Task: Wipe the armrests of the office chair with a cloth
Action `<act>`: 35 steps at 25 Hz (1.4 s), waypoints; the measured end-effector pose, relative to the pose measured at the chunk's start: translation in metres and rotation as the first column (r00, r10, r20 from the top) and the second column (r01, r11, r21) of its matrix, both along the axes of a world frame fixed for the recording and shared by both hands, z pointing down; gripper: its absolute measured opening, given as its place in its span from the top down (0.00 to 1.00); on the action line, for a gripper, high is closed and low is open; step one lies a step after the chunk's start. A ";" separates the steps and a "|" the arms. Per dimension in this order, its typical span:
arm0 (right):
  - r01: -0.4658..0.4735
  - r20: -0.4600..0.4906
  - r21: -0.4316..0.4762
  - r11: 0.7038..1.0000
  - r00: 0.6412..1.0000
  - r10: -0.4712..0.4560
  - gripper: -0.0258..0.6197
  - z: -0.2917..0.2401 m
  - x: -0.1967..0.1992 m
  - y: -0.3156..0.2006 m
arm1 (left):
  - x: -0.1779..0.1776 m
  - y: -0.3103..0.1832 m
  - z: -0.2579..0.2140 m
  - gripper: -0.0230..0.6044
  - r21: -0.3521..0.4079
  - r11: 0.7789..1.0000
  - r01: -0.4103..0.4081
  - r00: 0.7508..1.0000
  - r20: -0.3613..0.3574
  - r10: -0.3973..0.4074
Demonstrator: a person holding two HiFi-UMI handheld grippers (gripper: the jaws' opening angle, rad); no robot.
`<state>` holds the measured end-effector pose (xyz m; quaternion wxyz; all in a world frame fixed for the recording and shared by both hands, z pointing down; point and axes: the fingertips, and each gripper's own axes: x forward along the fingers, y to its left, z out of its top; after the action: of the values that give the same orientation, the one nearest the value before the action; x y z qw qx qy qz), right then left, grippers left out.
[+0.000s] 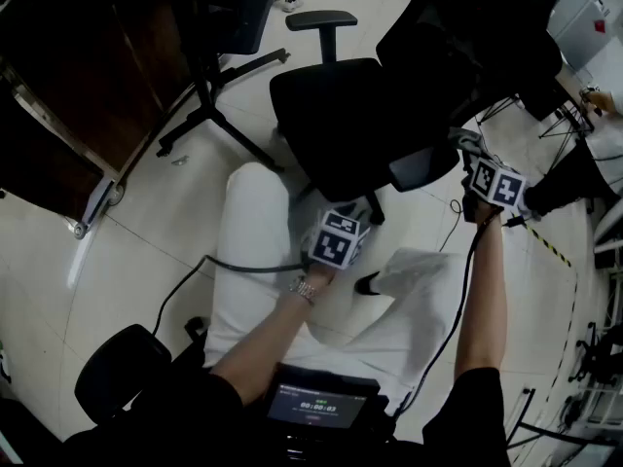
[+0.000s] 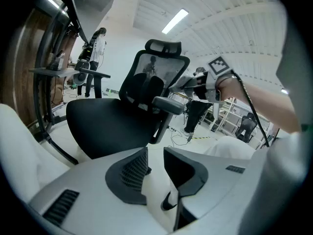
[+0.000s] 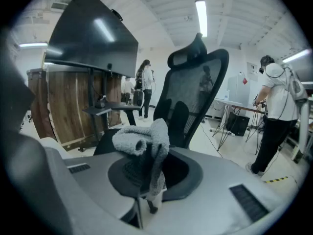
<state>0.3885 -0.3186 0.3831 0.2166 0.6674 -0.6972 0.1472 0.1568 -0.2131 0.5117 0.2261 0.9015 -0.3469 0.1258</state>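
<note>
The black office chair (image 1: 350, 115) stands in front of me, its far armrest (image 1: 321, 19) at the top and its near armrest (image 1: 423, 166) by my right hand. My right gripper (image 1: 474, 156) is shut on a grey cloth (image 1: 463, 140), which hangs just right of and above the near armrest. In the right gripper view the cloth (image 3: 144, 146) bunches up between the jaws of the right gripper (image 3: 146, 180), in front of the mesh backrest (image 3: 195, 97). My left gripper (image 1: 336, 239) hangs low by the seat's front edge. In its own view the left gripper (image 2: 155, 156) is open and holds nothing, and the armrest (image 2: 168, 104) is ahead.
A dark wooden desk (image 1: 88, 86) and its black stand legs (image 1: 209, 115) are at the left. A second chair's armrest (image 1: 122, 368) is at the lower left. Cables (image 1: 448, 329) trail from both grippers. A person (image 3: 274, 116) stands at the right, and tripods (image 1: 565, 120) stand behind the chair.
</note>
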 end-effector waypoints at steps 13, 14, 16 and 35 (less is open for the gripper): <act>-0.007 0.062 -0.202 0.979 0.998 0.019 0.89 0.068 0.008 -0.022 | -0.008 -0.002 0.001 0.80 -0.015 1.000 -0.002 1.000 -0.011 0.002; 0.016 0.059 -0.202 0.979 0.998 -0.005 0.89 0.068 -0.001 -0.019 | -0.009 -0.002 0.000 0.79 -0.014 1.000 -0.001 1.000 -0.012 0.001; 0.057 0.043 -0.200 0.978 0.998 -0.049 0.89 0.069 -0.018 -0.012 | -0.007 -0.002 0.000 0.80 -0.011 1.000 -0.003 1.000 -0.011 0.003; 0.536 0.177 -0.117 0.836 0.840 -0.513 0.89 0.039 -0.176 0.093 | -0.007 -0.001 -0.002 0.79 -0.002 1.000 -0.005 1.000 -0.009 0.005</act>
<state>0.2124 -0.2255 0.4226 0.2529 0.4188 -0.8525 0.1842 0.1503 -0.2137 0.5094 0.2283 0.9026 -0.3437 0.1227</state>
